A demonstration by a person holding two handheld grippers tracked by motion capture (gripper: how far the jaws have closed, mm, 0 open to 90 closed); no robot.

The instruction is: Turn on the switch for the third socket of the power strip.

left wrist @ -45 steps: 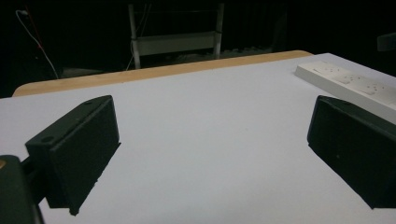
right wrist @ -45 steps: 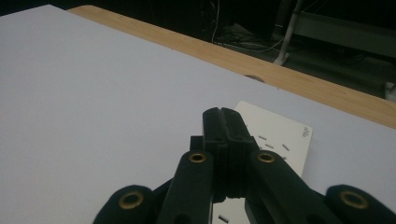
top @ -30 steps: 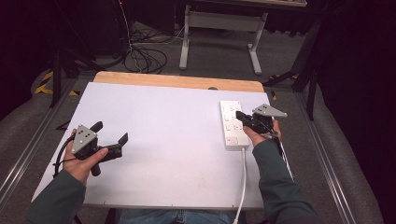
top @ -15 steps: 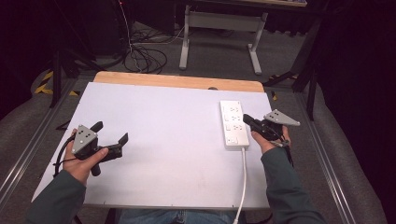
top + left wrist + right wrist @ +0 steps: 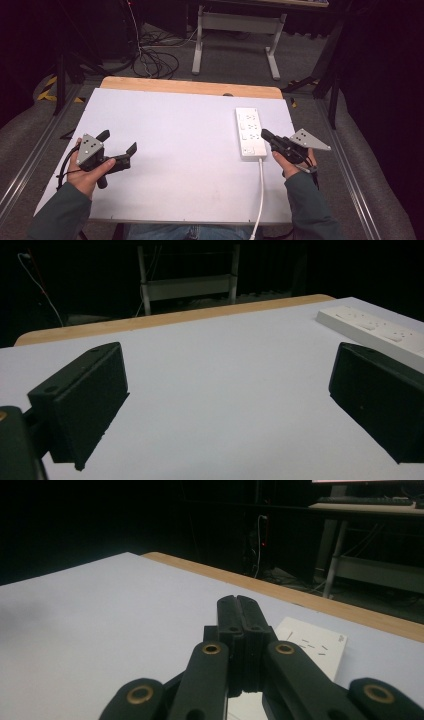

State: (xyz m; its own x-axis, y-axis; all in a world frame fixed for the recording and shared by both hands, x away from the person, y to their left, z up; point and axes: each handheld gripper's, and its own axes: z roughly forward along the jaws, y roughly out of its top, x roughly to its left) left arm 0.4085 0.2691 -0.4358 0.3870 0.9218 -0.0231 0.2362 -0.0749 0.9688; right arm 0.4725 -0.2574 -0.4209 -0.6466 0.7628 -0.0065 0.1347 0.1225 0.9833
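A white power strip (image 5: 251, 132) lies on the right side of the white tabletop (image 5: 190, 165), and its white cord (image 5: 260, 195) runs toward the near edge. My right gripper (image 5: 265, 134) is shut with nothing in it; its tip sits beside the strip's near right edge. In the right gripper view the closed jaws (image 5: 241, 605) point over the strip's end (image 5: 312, 645). My left gripper (image 5: 118, 142) rests low at the left of the table, jaws wide open and empty. In the left gripper view (image 5: 225, 385) the power strip (image 5: 370, 330) lies far to the right.
A wooden strip (image 5: 190, 87) borders the table's far edge. Beyond it on the dark floor stand a metal desk frame (image 5: 235, 30) and a tangle of cables (image 5: 155, 62). Metal rails (image 5: 30, 160) run along both sides of the table.
My right gripper, still shut, has drawn off the power strip, to the right and toward the person. The left gripper and the strip have stayed where they were.
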